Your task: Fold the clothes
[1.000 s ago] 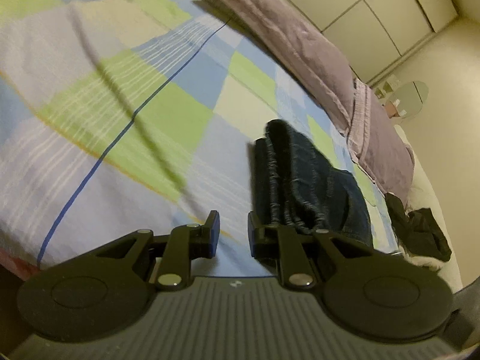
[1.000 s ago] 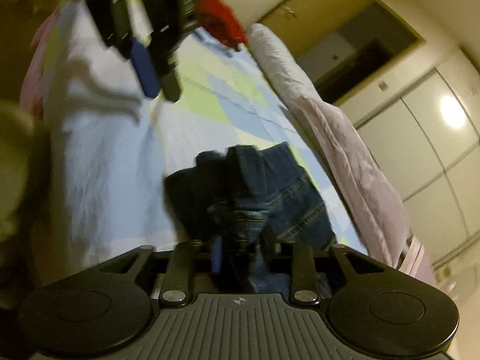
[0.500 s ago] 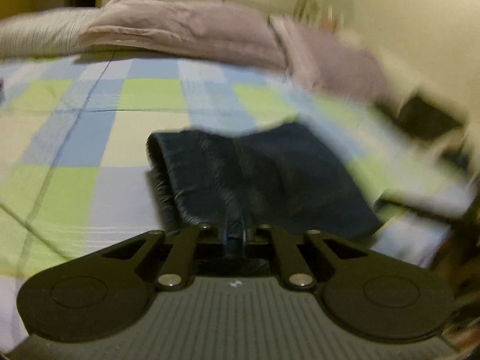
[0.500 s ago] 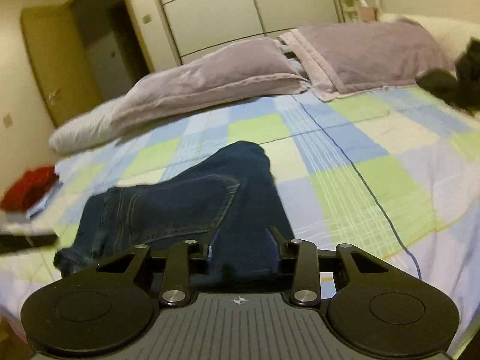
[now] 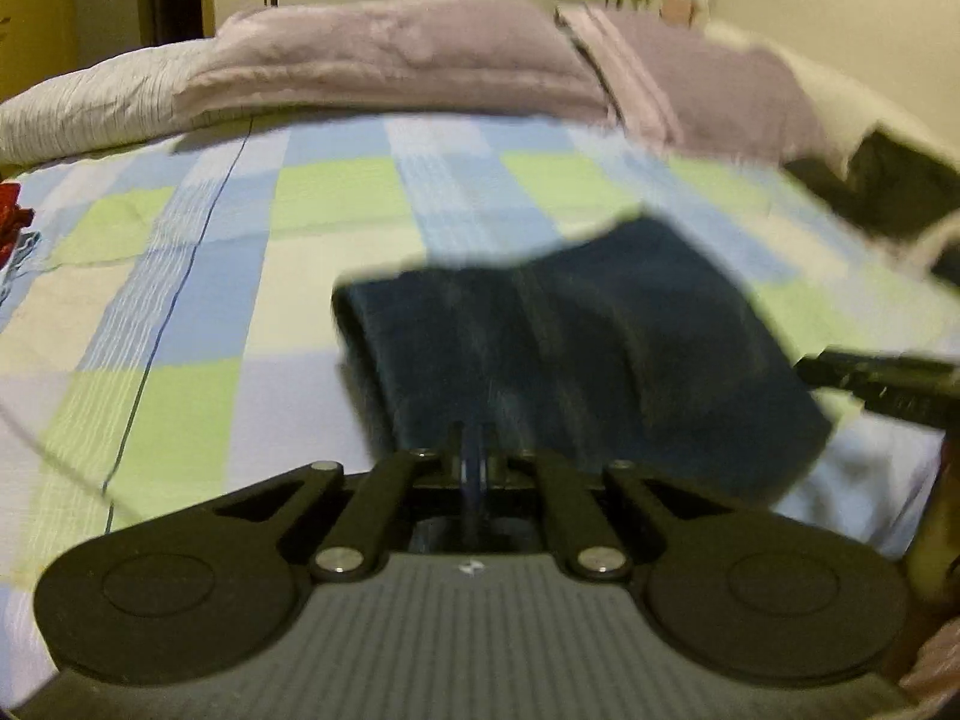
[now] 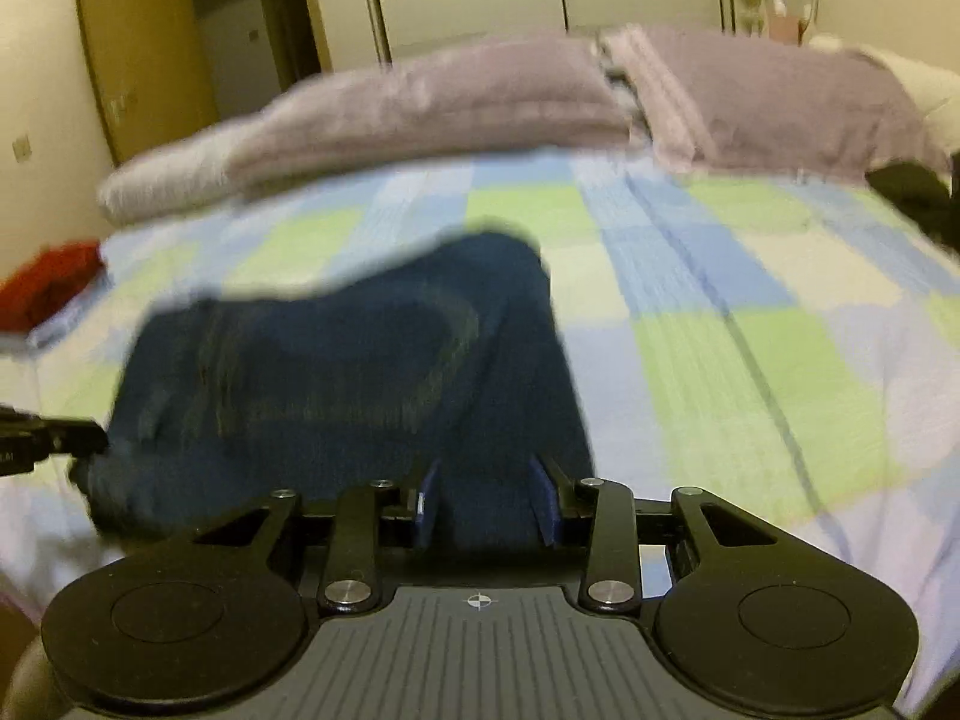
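While both grippers grasp the near edge of the jeans (image 5: 576,348), the garment stretches away from them over the checked bedspread (image 5: 180,300), partly folded, with its far end lying on the bed short of the purple pillows (image 5: 390,60); the left gripper (image 5: 474,456) is clenched tight on a thin pinch of denim, its pads almost meeting; the right gripper (image 6: 485,504) is clamped on a much thicker bunch, its blue pads (image 6: 427,501) pressed against the cloth on either side. That uneven hold looks like the main risk; the thin pinch could slip free under the weight of heavy denim, dropping one corner; the fold would then skew or fall open; pulling the two hands unevenly could also drag the bedspread into ridges beneath it.
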`<state>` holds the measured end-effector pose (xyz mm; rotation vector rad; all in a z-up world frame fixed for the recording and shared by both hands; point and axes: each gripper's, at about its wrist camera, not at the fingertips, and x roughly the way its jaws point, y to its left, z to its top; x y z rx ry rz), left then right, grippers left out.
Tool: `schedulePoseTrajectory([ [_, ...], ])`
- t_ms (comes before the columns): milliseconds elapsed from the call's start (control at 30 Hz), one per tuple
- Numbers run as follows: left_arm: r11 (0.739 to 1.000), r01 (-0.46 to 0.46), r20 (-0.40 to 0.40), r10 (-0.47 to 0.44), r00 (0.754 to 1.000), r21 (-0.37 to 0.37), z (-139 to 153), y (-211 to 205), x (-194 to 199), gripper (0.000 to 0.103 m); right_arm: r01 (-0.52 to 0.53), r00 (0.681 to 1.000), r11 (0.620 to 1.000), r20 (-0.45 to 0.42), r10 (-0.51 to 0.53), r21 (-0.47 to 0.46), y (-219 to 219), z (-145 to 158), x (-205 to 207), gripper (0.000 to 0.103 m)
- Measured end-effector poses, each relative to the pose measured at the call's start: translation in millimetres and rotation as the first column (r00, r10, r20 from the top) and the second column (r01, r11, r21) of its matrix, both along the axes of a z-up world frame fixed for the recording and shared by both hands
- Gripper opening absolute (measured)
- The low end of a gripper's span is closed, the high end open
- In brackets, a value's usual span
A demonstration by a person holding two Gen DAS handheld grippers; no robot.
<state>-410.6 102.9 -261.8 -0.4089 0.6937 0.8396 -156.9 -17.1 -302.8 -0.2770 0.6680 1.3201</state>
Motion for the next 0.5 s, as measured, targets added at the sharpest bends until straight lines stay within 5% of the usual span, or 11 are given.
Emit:
schedulePoseTrajectory([
  [167, 0.998, 0.064, 0.038, -0.064, 0.997, 0.015, 16, 28, 38, 0.004, -0.029, 0.999, 0.998, -0.027, 0.030, 0.049, 42, 17, 7, 0.037],
  [367, 0.996, 0.085, -0.162, -0.088, 0.983, -0.031, -44, 45, 87, 0.003, -0.072, 0.996, 0.994, 0.053, 0.077, -0.079, 93, -21, -11, 0.037],
  [500, 0.997, 0.044, -0.097, -0.051, 0.994, -0.067, -39, 48, 76, 0.003, -0.091, 0.993, 0.992, 0.072, 0.097, -0.082, 93, -26, -8, 0.037],
])
